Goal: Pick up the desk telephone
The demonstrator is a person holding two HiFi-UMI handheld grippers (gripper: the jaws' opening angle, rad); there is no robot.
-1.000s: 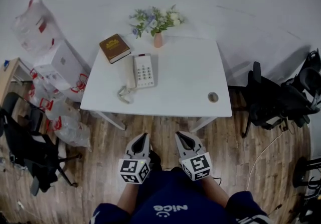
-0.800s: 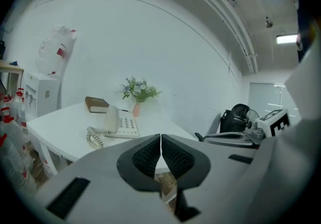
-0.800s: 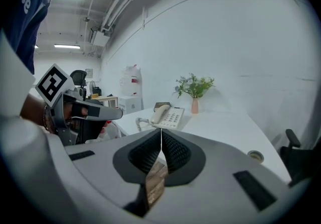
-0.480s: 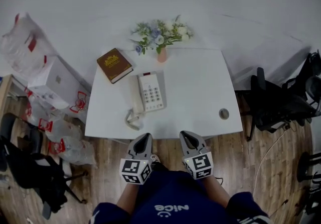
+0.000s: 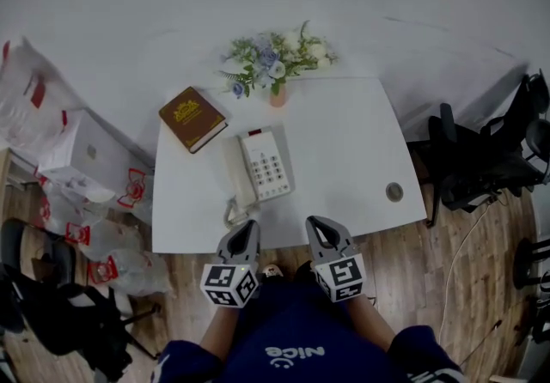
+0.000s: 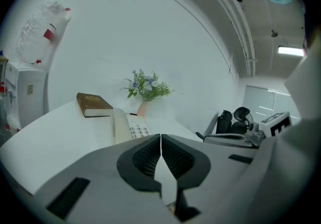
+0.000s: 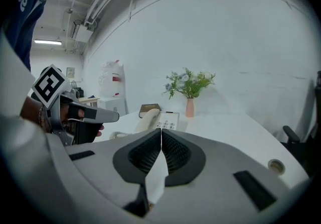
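Desk telephone [image 5: 262,168] lies untouched on the white table [image 5: 344,149]; left gripper [image 5: 248,227] and right gripper [image 5: 314,224], both closed and empty, hover at the near edge.

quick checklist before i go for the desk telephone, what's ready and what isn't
1. Desk telephone unobstructed on the white table, handset in place: ok.
2. Left gripper jaws open for a grasp: not ok, shut and empty.
3. Right gripper jaws open: not ok, shut and empty.
4. Grippers at the telephone: not ok, both at the near table edge, short of it.
5. Brown book and flower vase apart from the telephone: ok.
6. Coiled cord free to lift: cannot tell.
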